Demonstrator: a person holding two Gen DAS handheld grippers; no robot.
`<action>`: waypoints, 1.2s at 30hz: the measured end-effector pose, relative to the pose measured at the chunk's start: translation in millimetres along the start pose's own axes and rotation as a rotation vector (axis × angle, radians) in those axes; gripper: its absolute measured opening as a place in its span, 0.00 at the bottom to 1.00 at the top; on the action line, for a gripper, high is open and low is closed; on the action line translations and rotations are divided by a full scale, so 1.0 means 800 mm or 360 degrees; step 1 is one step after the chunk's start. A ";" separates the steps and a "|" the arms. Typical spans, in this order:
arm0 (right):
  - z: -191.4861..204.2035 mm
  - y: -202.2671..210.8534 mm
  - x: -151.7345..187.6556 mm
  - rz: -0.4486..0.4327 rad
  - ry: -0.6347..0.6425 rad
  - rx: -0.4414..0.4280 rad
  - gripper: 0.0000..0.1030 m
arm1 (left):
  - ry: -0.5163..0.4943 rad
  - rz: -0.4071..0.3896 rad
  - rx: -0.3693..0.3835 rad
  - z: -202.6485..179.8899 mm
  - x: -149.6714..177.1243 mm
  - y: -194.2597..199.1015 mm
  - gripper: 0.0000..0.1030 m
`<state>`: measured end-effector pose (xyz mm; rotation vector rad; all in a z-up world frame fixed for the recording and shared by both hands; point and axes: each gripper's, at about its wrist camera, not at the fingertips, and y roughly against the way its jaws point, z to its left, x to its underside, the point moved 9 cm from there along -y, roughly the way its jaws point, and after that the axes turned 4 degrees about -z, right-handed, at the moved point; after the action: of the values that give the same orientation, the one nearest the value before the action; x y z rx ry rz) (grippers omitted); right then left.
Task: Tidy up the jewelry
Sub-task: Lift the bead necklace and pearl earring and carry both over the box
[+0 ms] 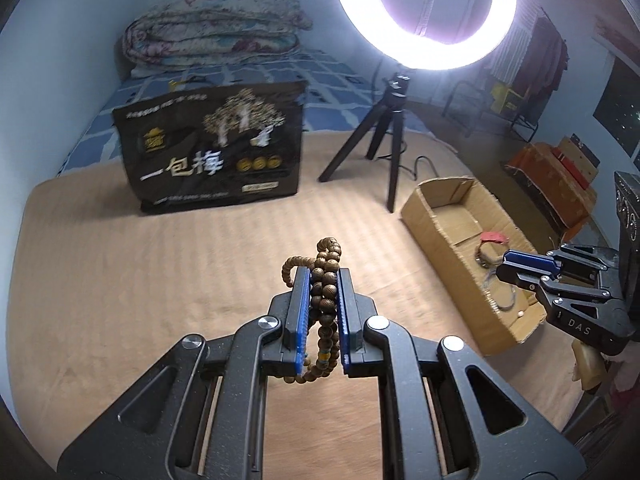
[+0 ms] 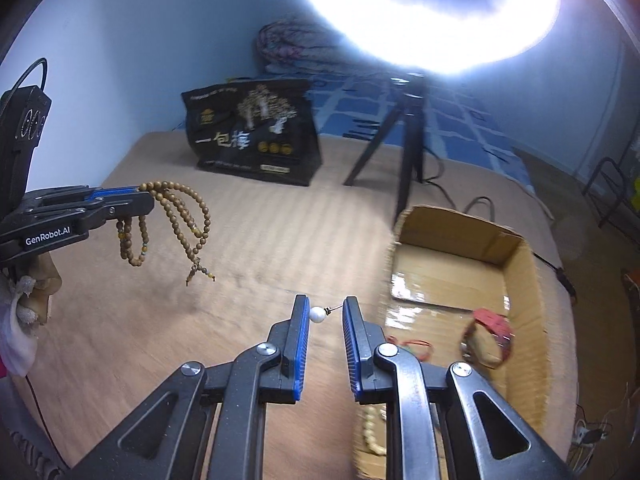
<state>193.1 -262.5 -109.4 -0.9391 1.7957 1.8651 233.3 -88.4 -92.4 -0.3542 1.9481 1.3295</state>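
My left gripper [image 1: 324, 276] is shut on a brown wooden bead strand [image 1: 326, 300], held above the tan mat; in the right wrist view the strand [image 2: 176, 220] hangs in loops from that gripper [image 2: 146, 196]. My right gripper [image 2: 326, 310] is partly open, with a white pearl on a thin wire [image 2: 318, 315] between its fingertips, touching the left finger. It hovers at the left edge of an open cardboard box [image 2: 528, 280]. The box [image 1: 440, 236] holds a red bracelet [image 2: 490, 334], cords and beads. The right gripper [image 1: 506, 266] also shows over the box.
A black printed bag [image 1: 212, 152] stands at the back of the mat. A ring light [image 1: 424, 12] on a black tripod [image 1: 384, 140] stands behind the box. A folded quilt [image 1: 212, 36] lies on a blue checked bed. Clutter and a chair are at right.
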 end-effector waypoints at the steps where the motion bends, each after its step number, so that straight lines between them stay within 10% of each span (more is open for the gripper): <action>1: -0.007 0.004 0.001 -0.0002 -0.0012 0.0008 0.15 | -0.0008 -0.0010 0.0009 -0.009 -0.004 0.000 0.10; 36: -0.153 0.020 0.040 0.0027 -0.0266 0.0119 0.15 | -0.0145 -0.0077 0.0253 -0.215 -0.078 -0.095 0.10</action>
<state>183.9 -389.4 -114.4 -0.7213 1.7645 1.8151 249.0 -284.3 -67.8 -0.2571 1.9416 1.1322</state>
